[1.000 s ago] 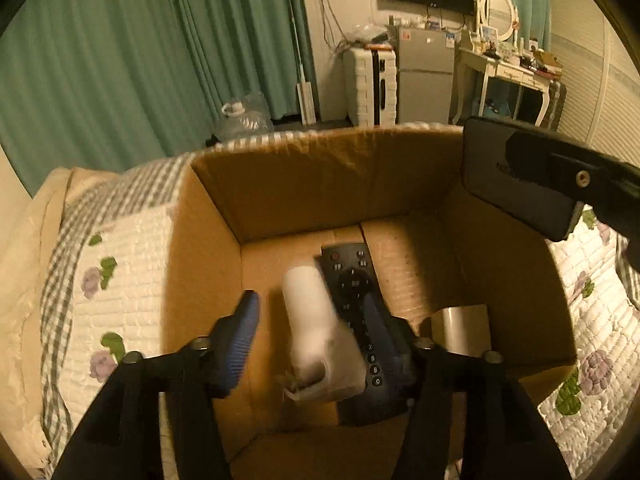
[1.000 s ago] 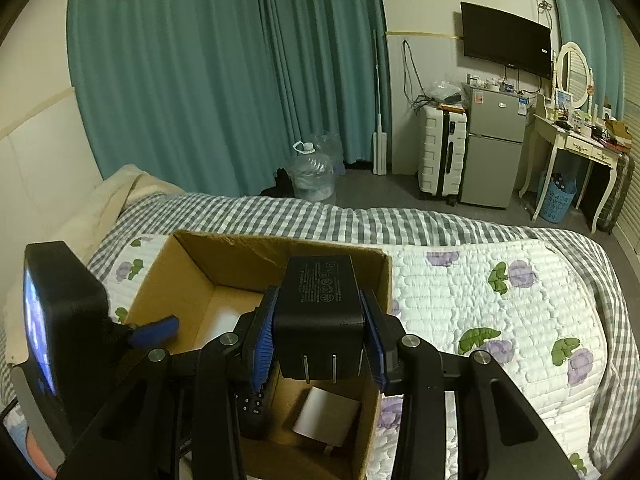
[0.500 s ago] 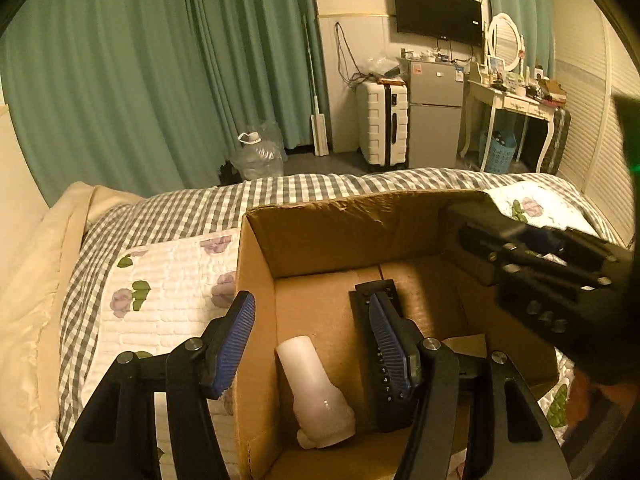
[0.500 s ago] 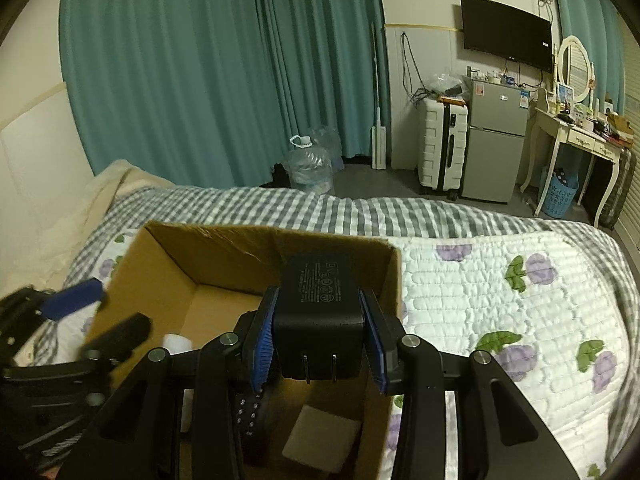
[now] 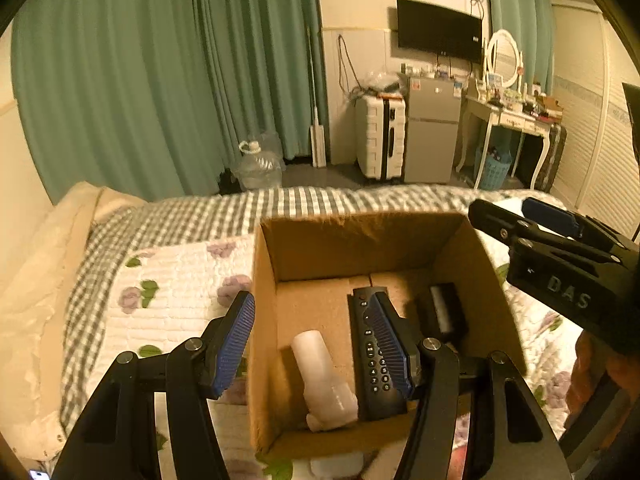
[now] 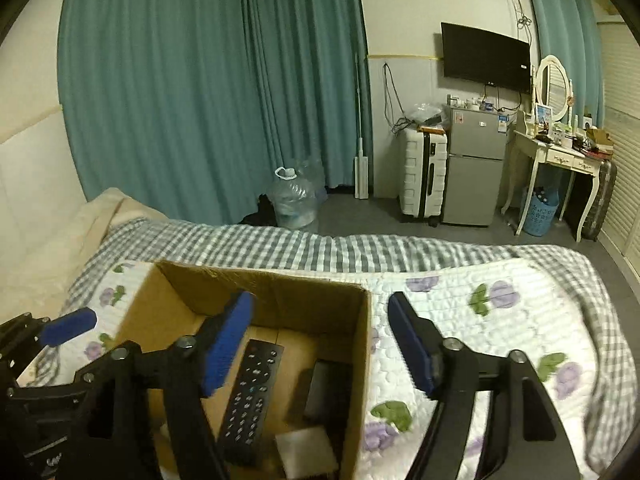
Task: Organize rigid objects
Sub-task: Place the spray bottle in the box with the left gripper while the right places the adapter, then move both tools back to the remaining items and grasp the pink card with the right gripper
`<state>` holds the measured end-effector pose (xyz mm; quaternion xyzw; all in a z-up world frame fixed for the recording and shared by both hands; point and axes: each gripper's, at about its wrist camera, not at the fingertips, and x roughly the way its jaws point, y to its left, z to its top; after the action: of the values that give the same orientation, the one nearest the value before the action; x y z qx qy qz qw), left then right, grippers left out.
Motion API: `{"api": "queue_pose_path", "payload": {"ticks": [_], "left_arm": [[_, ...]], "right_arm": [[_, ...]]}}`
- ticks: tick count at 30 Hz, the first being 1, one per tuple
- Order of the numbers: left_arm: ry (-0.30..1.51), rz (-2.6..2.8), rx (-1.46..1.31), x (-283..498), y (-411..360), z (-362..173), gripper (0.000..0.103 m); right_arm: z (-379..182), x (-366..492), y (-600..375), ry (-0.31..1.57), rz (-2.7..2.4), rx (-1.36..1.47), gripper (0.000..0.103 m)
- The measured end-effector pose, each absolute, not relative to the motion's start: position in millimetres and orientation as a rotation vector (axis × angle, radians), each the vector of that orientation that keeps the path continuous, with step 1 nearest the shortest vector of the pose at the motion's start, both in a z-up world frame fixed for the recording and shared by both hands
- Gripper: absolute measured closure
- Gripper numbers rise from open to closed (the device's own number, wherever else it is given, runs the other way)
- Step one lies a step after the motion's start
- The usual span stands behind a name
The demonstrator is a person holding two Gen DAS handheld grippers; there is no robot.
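An open cardboard box (image 5: 264,280) (image 6: 360,344) stands on the bed. Inside it lie a white bottle (image 5: 320,376), a black remote control (image 5: 370,360) (image 6: 252,392), and a black power adapter (image 5: 442,312) (image 6: 324,392). A pale flat piece (image 6: 306,450) lies at the box's near end. My left gripper (image 5: 316,344) is open and empty, its fingers straddling the box's left wall. My right gripper (image 6: 320,340) is open and empty above the box's right wall; it also shows in the left wrist view (image 5: 560,256).
The bed has a white floral quilt (image 6: 500,320) over a grey checked cover (image 5: 180,220). A white object (image 5: 336,464) lies on the quilt by the box's near wall. A water jug (image 6: 292,200), suitcase (image 6: 424,176), fridge and dressing table stand on the floor beyond.
My right gripper has opened and let go of the black power adapter, which now lies in the box. My left gripper has drawn back and up from the box after dropping the white bottle.
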<state>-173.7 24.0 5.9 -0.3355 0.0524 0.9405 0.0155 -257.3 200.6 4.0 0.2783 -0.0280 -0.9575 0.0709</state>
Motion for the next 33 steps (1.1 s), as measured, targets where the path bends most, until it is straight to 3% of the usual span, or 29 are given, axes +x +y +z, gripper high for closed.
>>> {"api": "queue_pose_path", "payload": {"ticks": [4,12,18,25,33], "left_arm": [[0.14,2.967,-0.954,-142.4,20.8,41.7,0.035],[0.097,3.034,-0.745,-72.7,12.9,103.4,0.031],[0.031,3.03,-0.669,-28.0,3.4,125.5,0.029],[0.113,3.032,-0.672,3.0,-0.1,101.6,0.028],[0.102,2.961,-0.869,-5.0,-4.3,22.5,0.028]], "right_arm": [[41.9,-226.0,205.7,-0.053,-2.917,0.797,0.023],[114.0,-140.2,210.0,0.032,-2.99,0.669,0.0],[127.0,-90.2,202.9,0.091,-3.004,0.648,0.0],[87.0,-58.2,199.7,0.111,-2.974,0.752,0.0],[-22.9,-89.2,193.5,0.153,-2.88,1.086,0.0]]}}
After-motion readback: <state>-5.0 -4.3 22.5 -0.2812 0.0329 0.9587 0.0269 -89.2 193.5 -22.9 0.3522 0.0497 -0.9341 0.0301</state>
